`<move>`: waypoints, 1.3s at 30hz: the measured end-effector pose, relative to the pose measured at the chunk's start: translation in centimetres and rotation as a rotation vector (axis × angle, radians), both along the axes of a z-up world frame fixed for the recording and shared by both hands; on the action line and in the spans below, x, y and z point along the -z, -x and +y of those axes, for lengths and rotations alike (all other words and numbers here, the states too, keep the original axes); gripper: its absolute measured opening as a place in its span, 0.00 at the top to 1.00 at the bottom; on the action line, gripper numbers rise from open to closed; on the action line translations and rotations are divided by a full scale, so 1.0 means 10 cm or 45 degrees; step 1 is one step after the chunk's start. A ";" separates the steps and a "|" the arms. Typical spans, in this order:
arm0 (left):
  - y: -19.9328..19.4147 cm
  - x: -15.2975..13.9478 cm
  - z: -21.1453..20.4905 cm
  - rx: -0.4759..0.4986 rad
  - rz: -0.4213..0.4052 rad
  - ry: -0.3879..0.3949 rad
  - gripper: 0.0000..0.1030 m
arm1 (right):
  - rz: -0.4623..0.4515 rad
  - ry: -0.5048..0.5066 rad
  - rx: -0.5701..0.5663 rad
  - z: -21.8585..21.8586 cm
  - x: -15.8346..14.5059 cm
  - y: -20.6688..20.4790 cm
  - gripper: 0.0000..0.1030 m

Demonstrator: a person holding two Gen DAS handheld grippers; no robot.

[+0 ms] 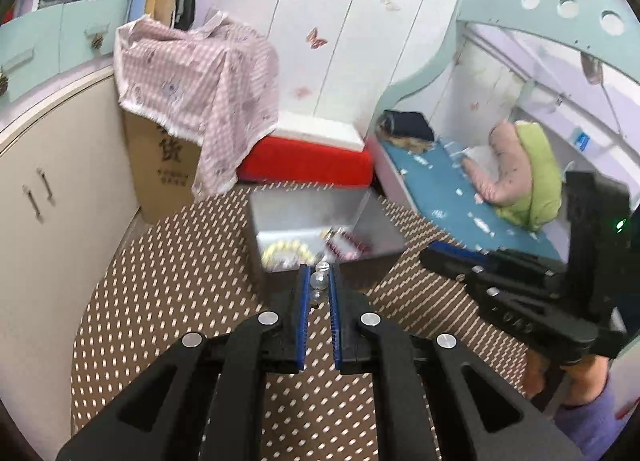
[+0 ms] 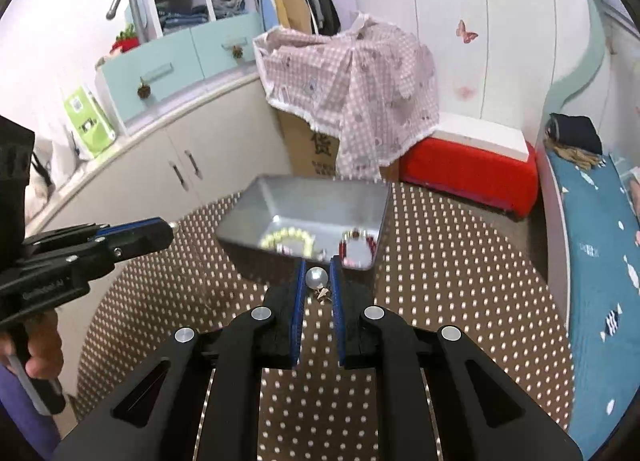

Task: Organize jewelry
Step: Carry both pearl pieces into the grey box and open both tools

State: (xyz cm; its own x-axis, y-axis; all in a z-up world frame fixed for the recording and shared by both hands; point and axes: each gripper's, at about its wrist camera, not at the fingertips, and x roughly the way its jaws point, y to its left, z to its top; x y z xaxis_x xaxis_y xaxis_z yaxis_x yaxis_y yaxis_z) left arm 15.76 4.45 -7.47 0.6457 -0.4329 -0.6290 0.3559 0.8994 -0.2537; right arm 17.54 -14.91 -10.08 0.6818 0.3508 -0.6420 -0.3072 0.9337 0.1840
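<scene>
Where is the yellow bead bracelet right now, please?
The yellow bead bracelet lies inside the metal tin, at its near left, beside the red bracelet.

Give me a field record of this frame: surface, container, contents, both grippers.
surface: round table, brown cloth with pale dots
container: grey metal tray, open
contents: yellow bead bracelet; red bead bracelet
left gripper: shut on clear bead strand, in front of the tray
right gripper: shut on silver bead piece
</scene>
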 end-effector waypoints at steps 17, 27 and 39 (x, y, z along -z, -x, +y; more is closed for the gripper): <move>-0.53 -0.60 -0.27 0.098 -0.065 0.122 0.93 | 0.049 -0.102 0.009 0.03 -0.23 -0.63 0.88; -0.86 0.06 -0.32 0.031 0.149 -0.002 0.92 | 0.171 -0.082 0.010 0.17 0.14 -0.84 0.88; -0.73 0.14 -0.20 -0.058 0.105 -0.024 0.35 | 0.159 -0.074 0.056 0.10 0.19 -0.78 0.61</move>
